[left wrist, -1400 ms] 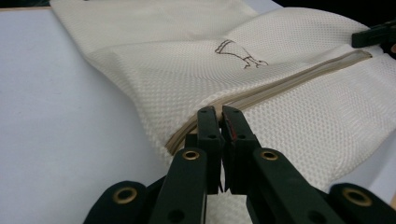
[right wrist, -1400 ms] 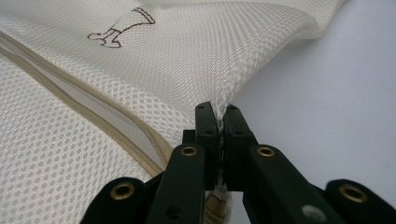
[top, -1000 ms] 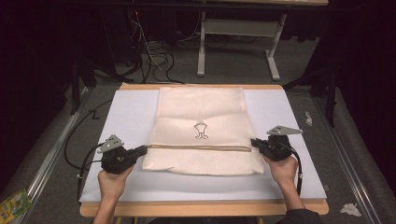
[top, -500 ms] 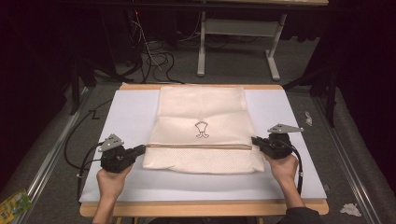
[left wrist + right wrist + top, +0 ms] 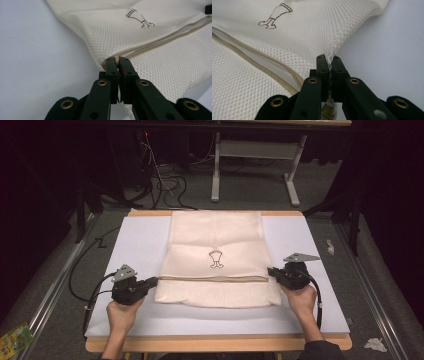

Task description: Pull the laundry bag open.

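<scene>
— So why is the mesh bag point(image 5: 216, 257) pinched at both ends of its fold?

— Presumably so the fold can be kept straight: the near part has been doubled over, and the zipper point(image 5: 210, 279) runs along that line. The bag itself is laid flat in the middle of the white mat point(image 5: 135, 245), with the small printed logo point(image 5: 215, 259) facing up.

— And the grippers?

— The left gripper point(image 5: 153, 282), at nine o'clock of the bag, is pressed together on the cloth right at the zipper's end point(image 5: 113, 60). The right gripper point(image 5: 270, 271), at three o'clock, is clamped on a bunched edge of mesh point(image 5: 331, 53) — the cloth is seen squeezed between its jaws.

— Why both sides at once?

— A limp bag sags if only one corner is lifted; held at both, it can likely be folded evenly.
</scene>
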A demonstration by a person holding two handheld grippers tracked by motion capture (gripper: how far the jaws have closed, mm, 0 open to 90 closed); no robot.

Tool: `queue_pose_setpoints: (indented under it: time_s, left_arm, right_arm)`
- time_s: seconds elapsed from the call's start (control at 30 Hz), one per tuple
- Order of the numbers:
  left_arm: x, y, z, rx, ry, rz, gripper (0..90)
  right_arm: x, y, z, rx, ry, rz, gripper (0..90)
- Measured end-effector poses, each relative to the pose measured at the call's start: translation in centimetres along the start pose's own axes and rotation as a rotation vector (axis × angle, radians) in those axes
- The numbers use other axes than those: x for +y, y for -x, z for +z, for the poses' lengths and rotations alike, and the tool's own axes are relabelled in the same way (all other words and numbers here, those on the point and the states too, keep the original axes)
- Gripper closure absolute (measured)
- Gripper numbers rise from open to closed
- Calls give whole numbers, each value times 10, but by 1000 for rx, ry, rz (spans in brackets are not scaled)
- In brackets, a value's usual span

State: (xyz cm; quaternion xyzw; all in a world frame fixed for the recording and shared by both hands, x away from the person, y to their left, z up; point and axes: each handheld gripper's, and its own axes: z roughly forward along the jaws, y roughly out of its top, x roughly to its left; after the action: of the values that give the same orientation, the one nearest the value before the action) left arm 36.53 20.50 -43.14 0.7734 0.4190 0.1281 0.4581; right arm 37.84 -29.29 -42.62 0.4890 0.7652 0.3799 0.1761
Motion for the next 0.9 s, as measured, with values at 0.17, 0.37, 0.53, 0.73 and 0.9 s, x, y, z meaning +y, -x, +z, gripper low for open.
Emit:
queue_pose_setpoints:
  time_s: [0.17,0.37,0.53,0.73,0.9]
  left_arm:
    - [-1,0,3,5,-23,5,872]
    - [-2,1,5,13,-36,7,871]
    - [-3,2,5,17,-38,10,870]
    - [-5,2,7,19,-41,15,870]
    - [-6,2,8,23,-48,18,869]
  right_arm:
    - [-3,1,4,1,-13,1,880]
    - [-7,1,7,-4,-23,1,876]
    - [-8,0,8,-4,-26,-4,872]
    - [-10,0,10,-8,-33,-7,863]
    - [-11,0,10,-11,-41,-12,856]
